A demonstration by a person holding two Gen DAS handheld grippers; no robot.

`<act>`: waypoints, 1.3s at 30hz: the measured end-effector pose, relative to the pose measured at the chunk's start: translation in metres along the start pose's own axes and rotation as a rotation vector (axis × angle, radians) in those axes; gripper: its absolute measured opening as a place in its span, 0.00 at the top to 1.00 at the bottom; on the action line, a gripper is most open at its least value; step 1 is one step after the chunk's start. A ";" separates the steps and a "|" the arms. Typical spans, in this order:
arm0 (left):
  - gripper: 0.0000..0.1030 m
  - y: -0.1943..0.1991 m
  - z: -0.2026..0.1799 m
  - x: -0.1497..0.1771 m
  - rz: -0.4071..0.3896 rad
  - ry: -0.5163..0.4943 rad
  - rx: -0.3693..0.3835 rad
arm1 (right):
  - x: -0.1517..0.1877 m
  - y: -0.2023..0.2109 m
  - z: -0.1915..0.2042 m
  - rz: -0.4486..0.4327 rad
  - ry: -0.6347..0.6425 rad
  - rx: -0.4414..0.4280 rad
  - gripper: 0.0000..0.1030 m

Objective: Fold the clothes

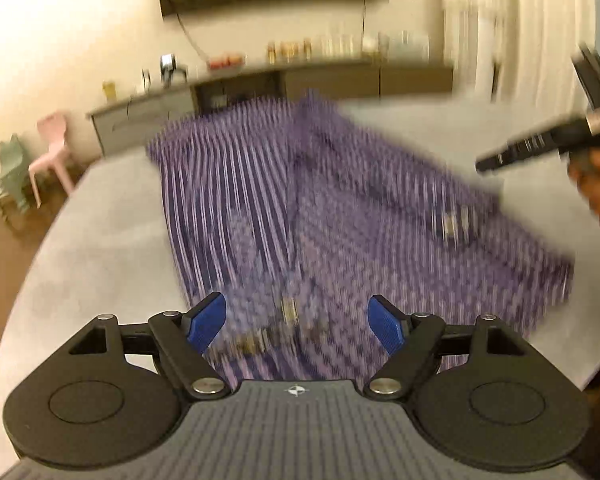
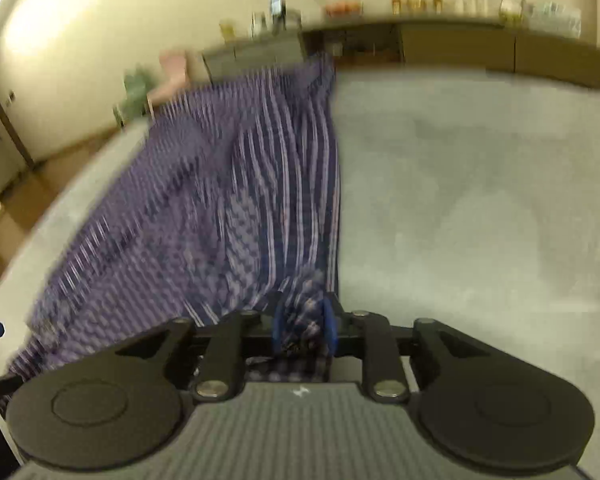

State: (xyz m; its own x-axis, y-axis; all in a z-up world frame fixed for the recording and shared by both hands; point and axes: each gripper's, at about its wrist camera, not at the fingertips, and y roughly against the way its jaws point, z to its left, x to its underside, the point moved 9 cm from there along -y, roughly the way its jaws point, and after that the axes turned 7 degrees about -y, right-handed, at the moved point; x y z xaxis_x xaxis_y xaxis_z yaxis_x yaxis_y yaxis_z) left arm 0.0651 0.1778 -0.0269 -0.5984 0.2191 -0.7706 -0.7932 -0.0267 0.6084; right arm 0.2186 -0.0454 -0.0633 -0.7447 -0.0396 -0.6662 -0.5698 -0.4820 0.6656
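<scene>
While right gripper (image 2: 303,330) pinches a bunched shirt (image 2: 220,208) edge to anchor it, left gripper (image 1: 297,326) hovers wide open, empty, over the near hem

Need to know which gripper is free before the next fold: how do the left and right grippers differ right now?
The left gripper stands wide open with nothing between its pads, hovering over the purple striped garment. The right gripper is far narrower, with a bunched fold of that garment between its pads; whether they still press it is unclear. Both have blue pads and point down at the grey table.
</scene>
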 end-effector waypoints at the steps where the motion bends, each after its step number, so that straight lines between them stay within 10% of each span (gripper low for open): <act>1: 0.22 -0.004 0.011 -0.013 -0.021 0.022 -0.003 | -0.012 0.006 0.005 -0.029 0.015 -0.008 0.67; 7: 0.22 -0.063 0.056 -0.049 -0.036 0.088 0.010 | -0.090 -0.005 0.053 -0.106 0.176 -0.040 0.66; 13: 0.25 -0.088 0.051 -0.010 0.039 0.104 0.094 | -0.158 -0.139 0.098 -0.053 0.375 0.037 0.68; 21: 0.24 -0.095 0.044 0.022 0.099 0.066 0.143 | -0.200 -0.292 0.028 0.073 0.192 0.197 0.82; 29: 0.24 -0.084 0.050 0.020 0.079 0.123 0.143 | -0.216 -0.273 0.045 -0.039 0.190 0.148 0.80; 34: 0.24 -0.076 0.055 0.024 0.083 0.130 0.126 | -0.192 -0.276 0.037 0.055 0.232 0.239 0.78; 39: 0.23 -0.040 0.053 0.026 0.048 0.077 0.131 | -0.158 -0.166 0.031 -0.005 0.101 0.102 0.43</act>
State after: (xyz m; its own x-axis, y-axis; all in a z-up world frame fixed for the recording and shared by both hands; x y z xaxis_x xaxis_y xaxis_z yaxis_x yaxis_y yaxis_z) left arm 0.0874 0.2360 -0.0608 -0.6464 0.1455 -0.7490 -0.7448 0.0934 0.6608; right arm 0.4200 0.0681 -0.0582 -0.7059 -0.1283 -0.6966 -0.6095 -0.3910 0.6897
